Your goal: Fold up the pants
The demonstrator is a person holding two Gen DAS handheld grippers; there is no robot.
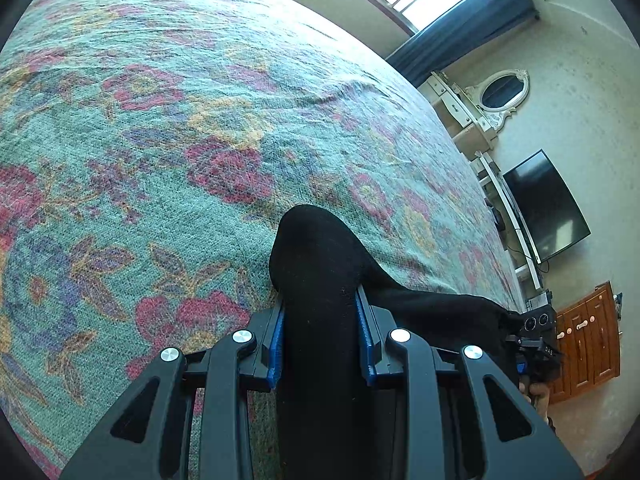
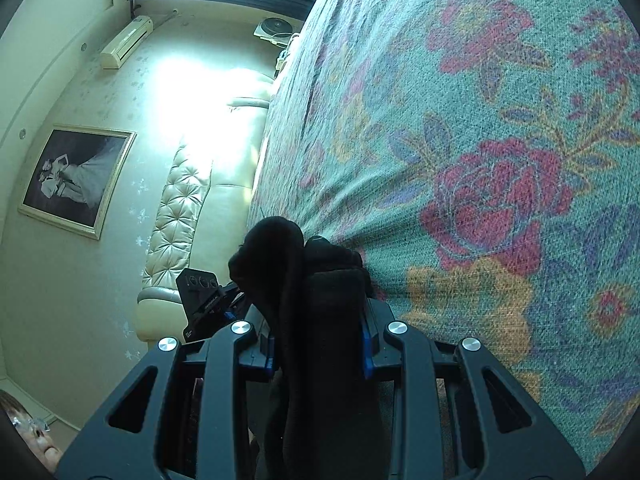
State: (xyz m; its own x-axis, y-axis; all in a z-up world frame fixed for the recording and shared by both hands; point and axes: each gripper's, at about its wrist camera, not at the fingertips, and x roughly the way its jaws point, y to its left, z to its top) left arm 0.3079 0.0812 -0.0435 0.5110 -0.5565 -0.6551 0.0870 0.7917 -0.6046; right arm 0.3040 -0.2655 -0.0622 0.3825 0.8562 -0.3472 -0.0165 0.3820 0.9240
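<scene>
The black pants [image 1: 320, 272] bulge out between the blue pads of my left gripper [image 1: 320, 312], which is shut on a thick fold of the cloth above the floral bedspread [image 1: 180, 140]. A stretch of the pants runs right toward my other gripper, seen at the edge [image 1: 536, 340]. In the right wrist view, my right gripper [image 2: 318, 320] is shut on a bunched wad of the black pants [image 2: 288, 256], held over the bedspread [image 2: 480, 160] near its edge. The left gripper [image 2: 204, 300] shows just beyond, to the left.
The teal bedspread with red and yellow flowers fills most of both views. A padded cream headboard [image 2: 180, 208], a framed picture [image 2: 76, 176], a wall television [image 1: 548, 208], a mirror [image 1: 502, 92] and a wooden cabinet [image 1: 588, 340] line the room.
</scene>
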